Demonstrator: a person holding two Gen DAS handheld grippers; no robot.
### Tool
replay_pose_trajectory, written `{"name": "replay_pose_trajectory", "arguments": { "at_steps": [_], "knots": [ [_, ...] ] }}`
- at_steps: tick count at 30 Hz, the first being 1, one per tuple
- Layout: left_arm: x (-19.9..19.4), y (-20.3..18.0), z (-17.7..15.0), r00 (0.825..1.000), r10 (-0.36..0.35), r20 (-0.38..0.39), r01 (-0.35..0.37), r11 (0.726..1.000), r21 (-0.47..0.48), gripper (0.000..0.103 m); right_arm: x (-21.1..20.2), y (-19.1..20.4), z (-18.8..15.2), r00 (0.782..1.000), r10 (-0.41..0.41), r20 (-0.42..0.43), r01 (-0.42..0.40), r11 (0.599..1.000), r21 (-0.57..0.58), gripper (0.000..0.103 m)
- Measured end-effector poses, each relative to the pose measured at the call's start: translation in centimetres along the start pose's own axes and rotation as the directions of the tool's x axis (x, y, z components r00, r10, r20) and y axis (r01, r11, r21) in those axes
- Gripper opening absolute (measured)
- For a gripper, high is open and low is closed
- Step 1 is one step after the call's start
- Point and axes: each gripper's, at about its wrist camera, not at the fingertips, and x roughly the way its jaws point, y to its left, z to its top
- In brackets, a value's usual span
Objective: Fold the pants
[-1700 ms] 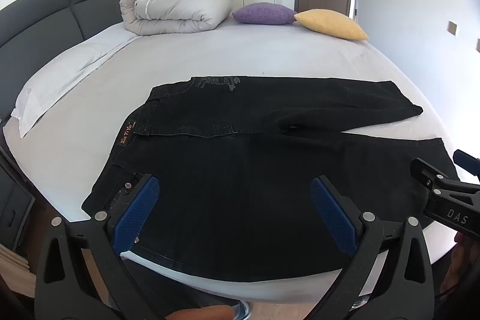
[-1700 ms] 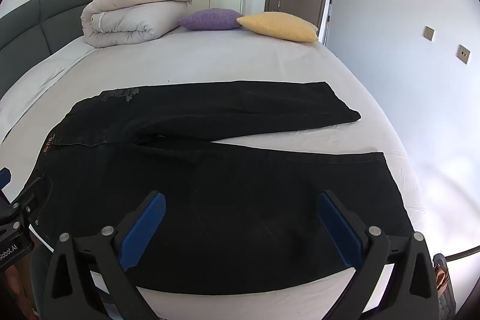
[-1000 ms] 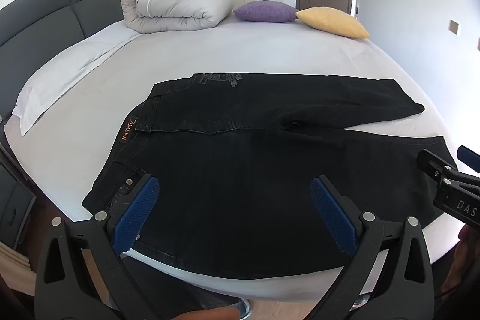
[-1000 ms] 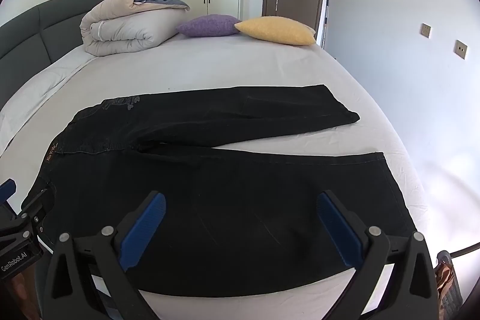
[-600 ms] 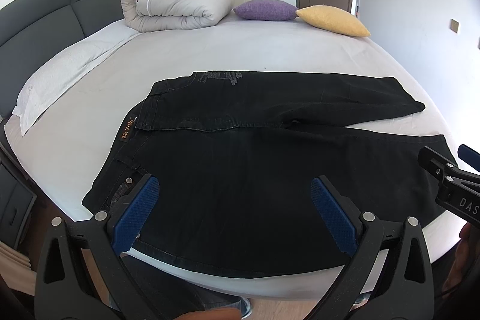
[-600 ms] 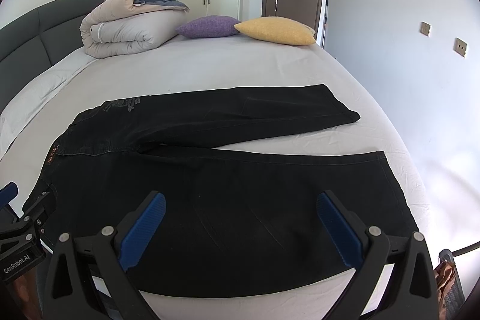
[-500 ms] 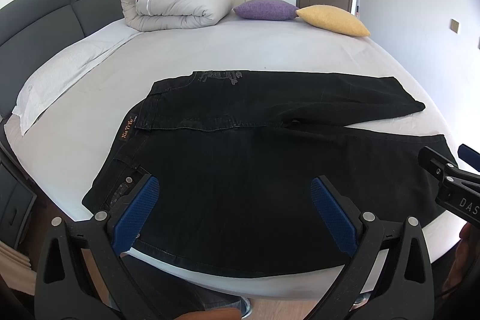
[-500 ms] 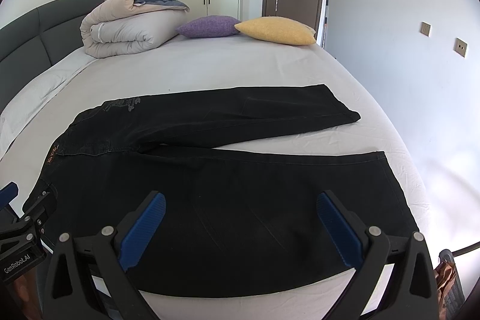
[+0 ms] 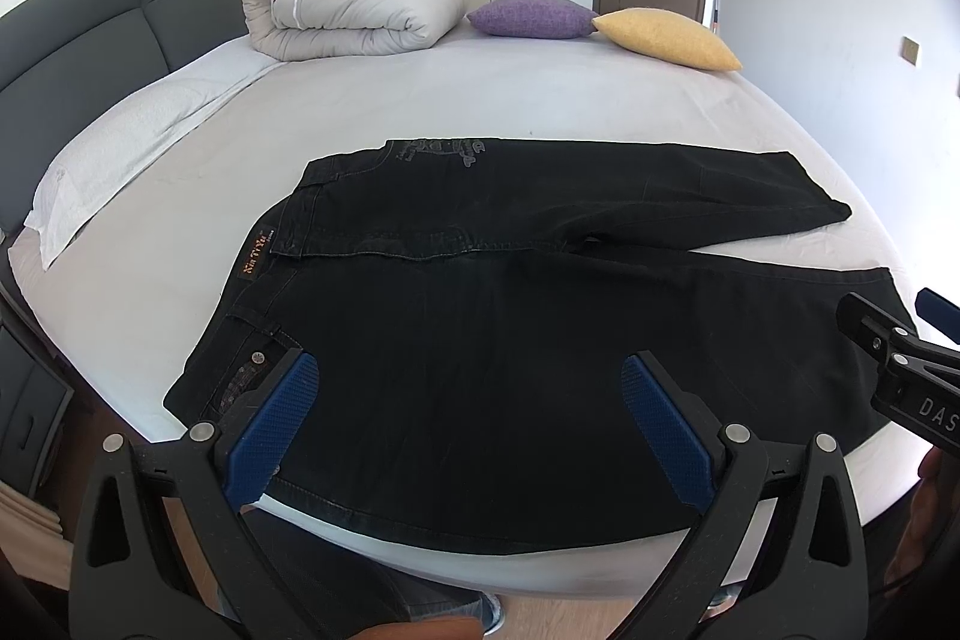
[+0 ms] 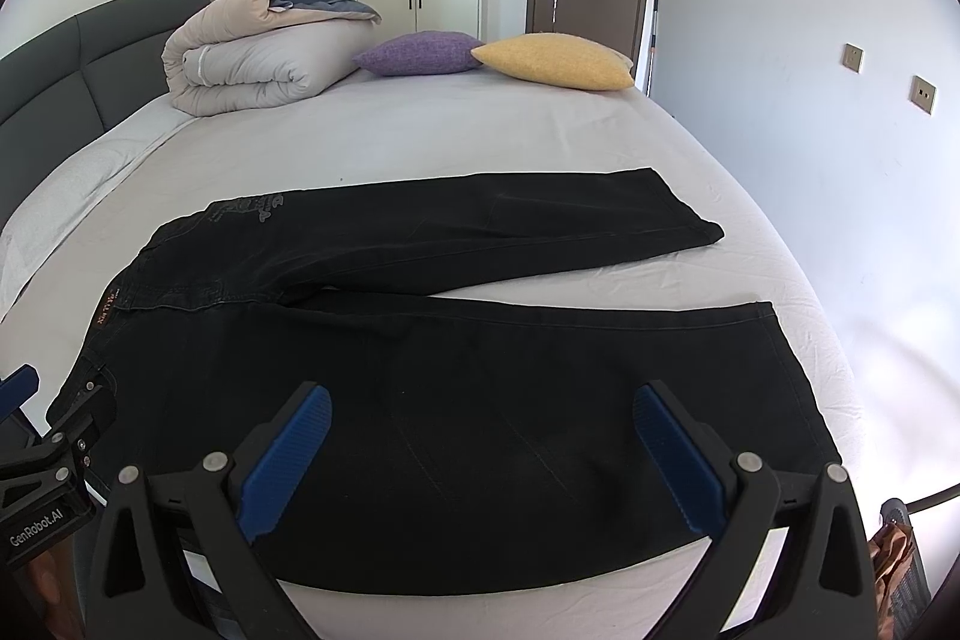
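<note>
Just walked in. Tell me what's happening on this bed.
A person holds a two-finger gripper in each hand over black pants spread flat on the bed, waistband to the left, legs splayed to the right. The left gripper and the right gripper both have open jaws and grasp nothing. No fold has been made yet.

Matt black denim pants (image 9: 540, 340) lie on a smooth cloth bedsheet (image 9: 420, 112); claw pads (image 9: 270, 430) are textured blue.
</note>
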Motion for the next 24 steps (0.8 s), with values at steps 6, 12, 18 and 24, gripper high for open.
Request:
{"name": "replay_pose_trajectory", "arguments": {
  "at_steps": [6,12,18,24],
  "knots": [
    [0.0,-0.1,0.0,1.000,0.001,-0.001,-0.001,1.000,0.001,0.103,0.0,0.0,0.0,1.000,0.002,0.000,-0.002,1.000,0.000,0.103],
    [0.0,-0.1,0.0,1.000,0.001,-0.001,-0.001,1.000,0.002,0.103,0.0,0.3,-0.2,1.000,0.002,-0.001,-0.002,1.000,0.000,0.103],
    [0.0,-0.1,0.1,1.000,0.001,-0.002,-0.001,1.000,0.002,0.103,0.2,0.8,-0.4,1.000,0.006,-0.005,-0.006,1.000,-0.005,0.103],
    [0.3,0.0,-0.1,1.000,0.002,-0.004,-0.002,1.000,0.002,0.103,0.2,1.0,-0.6,1.000,0.010,-0.008,-0.010,1.000,-0.005,0.103]
  ]
}}
